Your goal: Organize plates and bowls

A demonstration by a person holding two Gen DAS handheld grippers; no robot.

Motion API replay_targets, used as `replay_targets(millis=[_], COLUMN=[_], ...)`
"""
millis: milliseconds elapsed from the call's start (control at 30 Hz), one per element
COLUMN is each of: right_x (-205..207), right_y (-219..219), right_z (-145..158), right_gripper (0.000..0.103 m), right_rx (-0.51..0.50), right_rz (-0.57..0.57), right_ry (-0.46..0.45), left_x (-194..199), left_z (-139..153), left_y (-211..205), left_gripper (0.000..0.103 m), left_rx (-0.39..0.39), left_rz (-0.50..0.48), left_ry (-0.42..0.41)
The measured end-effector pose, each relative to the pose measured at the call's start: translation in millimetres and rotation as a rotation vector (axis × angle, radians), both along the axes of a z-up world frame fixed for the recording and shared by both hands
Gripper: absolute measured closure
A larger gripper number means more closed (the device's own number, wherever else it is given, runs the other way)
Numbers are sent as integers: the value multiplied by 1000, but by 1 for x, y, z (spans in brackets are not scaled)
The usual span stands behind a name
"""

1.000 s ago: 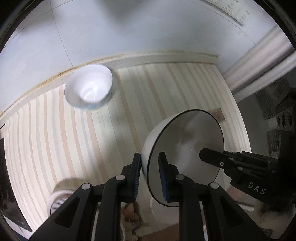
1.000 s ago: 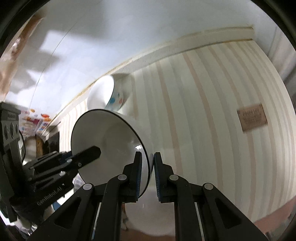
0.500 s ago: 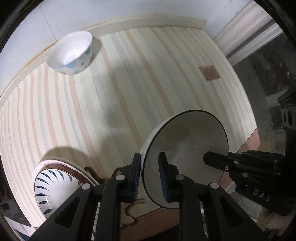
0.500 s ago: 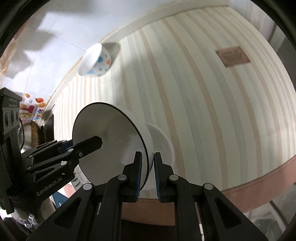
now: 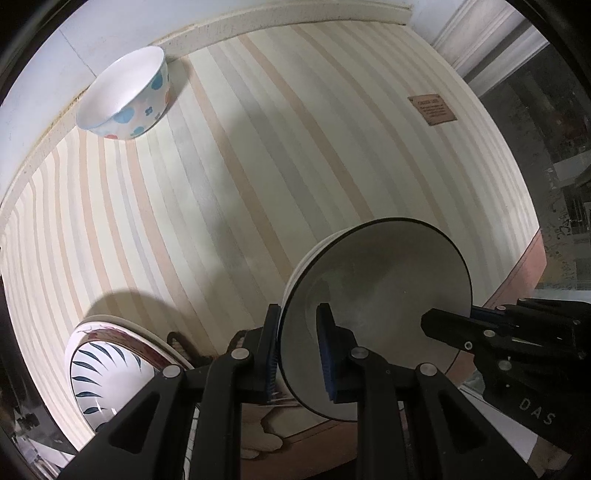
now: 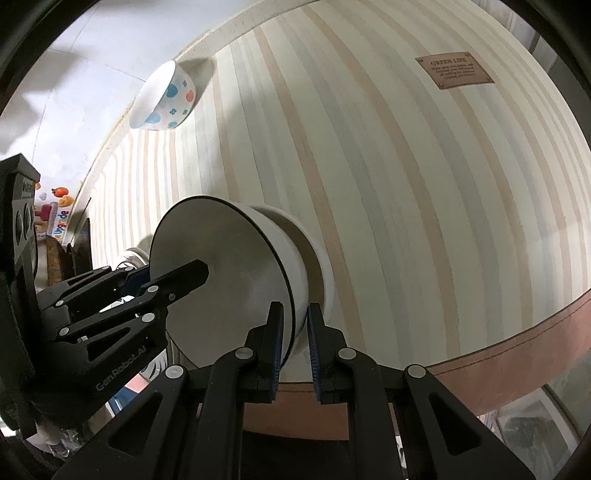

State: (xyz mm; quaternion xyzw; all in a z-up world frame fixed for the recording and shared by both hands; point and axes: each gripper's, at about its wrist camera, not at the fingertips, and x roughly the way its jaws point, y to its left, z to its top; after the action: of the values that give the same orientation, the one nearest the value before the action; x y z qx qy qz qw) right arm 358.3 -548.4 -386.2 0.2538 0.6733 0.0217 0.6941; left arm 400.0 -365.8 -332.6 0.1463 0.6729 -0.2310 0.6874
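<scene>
Both grippers hold one white bowl with a thin black rim [image 5: 384, 295], also in the right wrist view [image 6: 236, 273]. My left gripper [image 5: 299, 325] is shut on its near rim, my right gripper [image 6: 295, 325] on the opposite rim. The bowl sits in, or just above, a second white bowl [image 6: 317, 258] on the striped tablecloth [image 5: 240, 184]; contact is unclear. A white bowl with blue and red spots [image 5: 125, 99] stands at the far edge by the wall. A white bowl with dark blue leaf marks [image 5: 103, 380] rests on a red-rimmed plate [image 5: 122, 332] at the near left.
A brown label [image 5: 432, 110] is sewn on the cloth at the far right. The table's near edge has a brown border [image 6: 517, 332]. A pale wall [image 5: 92, 33] runs along the far side. Dark clutter lies beyond the table's right edge.
Both grippers have carried the black-rimmed bowl down and toward the near table edge, onto the second white bowl. The leaf-marked bowl and plate have come into view at the left.
</scene>
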Motion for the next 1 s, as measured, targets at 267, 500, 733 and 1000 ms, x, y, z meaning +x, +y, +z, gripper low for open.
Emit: replay_targets(millis=[267,500,733,1000], right_x=[5,10,6,1], right_y=[4,7,1,-1], right_z=[-2,0,2,10], right_gripper=[86,85,82,82], right_rx=[-14,-37,-47,-44], right_rz=[11,14,-11,-2], right_ry=[15,15,8,-5], left_x=[-1,-1,-4,-6], left_z=[-6,-7,-2,10], left_y=[-2,-1,0,5], left_gripper=[86,86,86,86], left_rx=[10,8,3,-13], left_rz=[-1,13,13,16], left_ry=[1,12,3,-15])
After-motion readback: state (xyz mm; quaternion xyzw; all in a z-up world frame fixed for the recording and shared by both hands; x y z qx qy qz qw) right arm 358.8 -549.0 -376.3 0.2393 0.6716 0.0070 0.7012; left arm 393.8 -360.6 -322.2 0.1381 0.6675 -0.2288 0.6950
